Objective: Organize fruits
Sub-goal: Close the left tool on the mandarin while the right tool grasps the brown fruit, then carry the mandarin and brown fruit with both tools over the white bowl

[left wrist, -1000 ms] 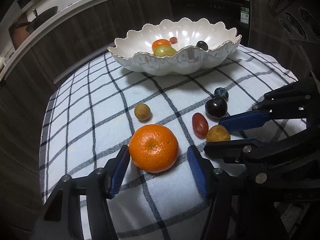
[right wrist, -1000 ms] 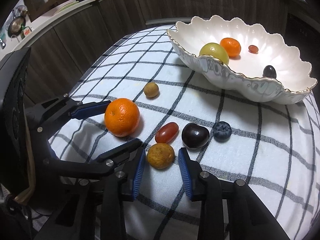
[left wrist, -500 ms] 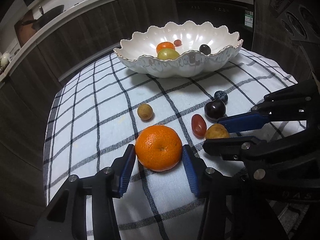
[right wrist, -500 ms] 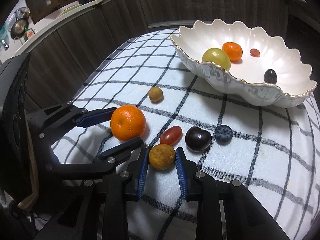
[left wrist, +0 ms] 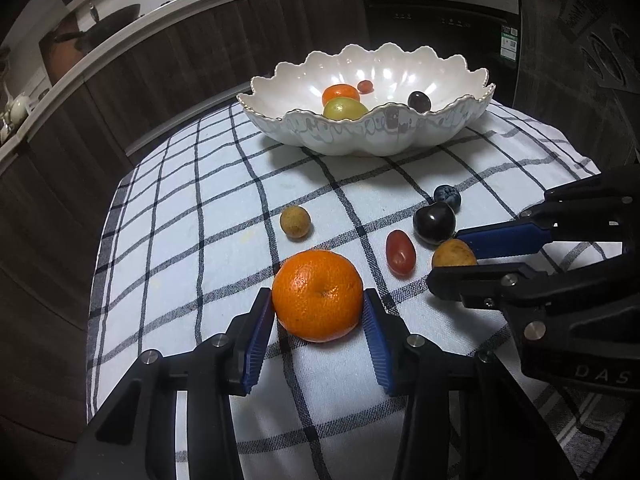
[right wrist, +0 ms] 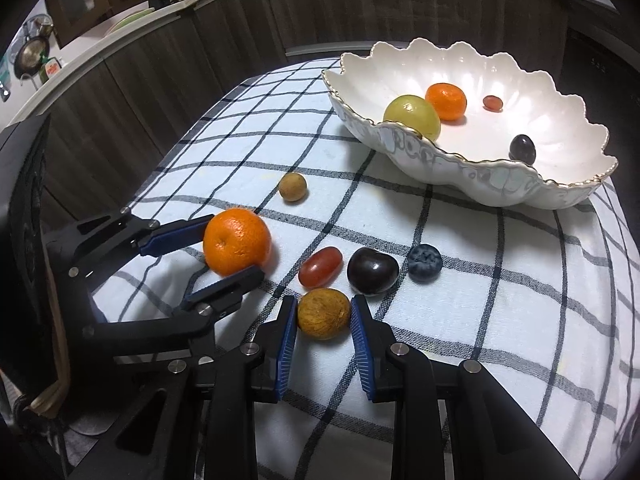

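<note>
Left gripper [left wrist: 318, 312] clamps the orange [left wrist: 318, 295], its dimple facing up. Right gripper [right wrist: 323, 322] clamps the brown fruit [right wrist: 323, 313], whose long axis spans the pads; the left view hides this grip.

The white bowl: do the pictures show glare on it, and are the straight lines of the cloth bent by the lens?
Left wrist view: bright highlights sit on the inside of the bowl, and the lines of the checked cloth curve outward. Right wrist view: the bowl has softer shine, the counter edge bows, and the corners are dark.
</note>
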Tool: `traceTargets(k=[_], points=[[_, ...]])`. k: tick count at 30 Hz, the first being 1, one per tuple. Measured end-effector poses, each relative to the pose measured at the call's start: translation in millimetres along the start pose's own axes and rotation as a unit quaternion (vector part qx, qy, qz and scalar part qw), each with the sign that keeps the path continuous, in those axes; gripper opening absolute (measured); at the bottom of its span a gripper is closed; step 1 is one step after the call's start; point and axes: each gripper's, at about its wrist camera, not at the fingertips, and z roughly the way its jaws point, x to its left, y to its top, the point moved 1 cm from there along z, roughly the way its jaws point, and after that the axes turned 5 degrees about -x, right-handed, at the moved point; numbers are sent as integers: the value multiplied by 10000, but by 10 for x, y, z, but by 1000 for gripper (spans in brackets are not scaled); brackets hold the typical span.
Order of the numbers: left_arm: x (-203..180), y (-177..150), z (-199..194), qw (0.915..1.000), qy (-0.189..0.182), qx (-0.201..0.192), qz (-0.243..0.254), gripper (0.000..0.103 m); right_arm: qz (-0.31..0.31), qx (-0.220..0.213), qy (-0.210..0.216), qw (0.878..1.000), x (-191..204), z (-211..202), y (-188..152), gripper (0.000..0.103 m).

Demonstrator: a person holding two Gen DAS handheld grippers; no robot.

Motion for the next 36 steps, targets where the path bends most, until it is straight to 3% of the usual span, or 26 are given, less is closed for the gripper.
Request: traceTargets(k=[23,36], points=[[-39,330,-356,9974,87,-97,-703,44,76,-521,-33,9986,-107,-501,258,28],[-130,813,-367,9964,-20,-237,-810,44,259,-684,-124,9972,-387,-736,495,28]])
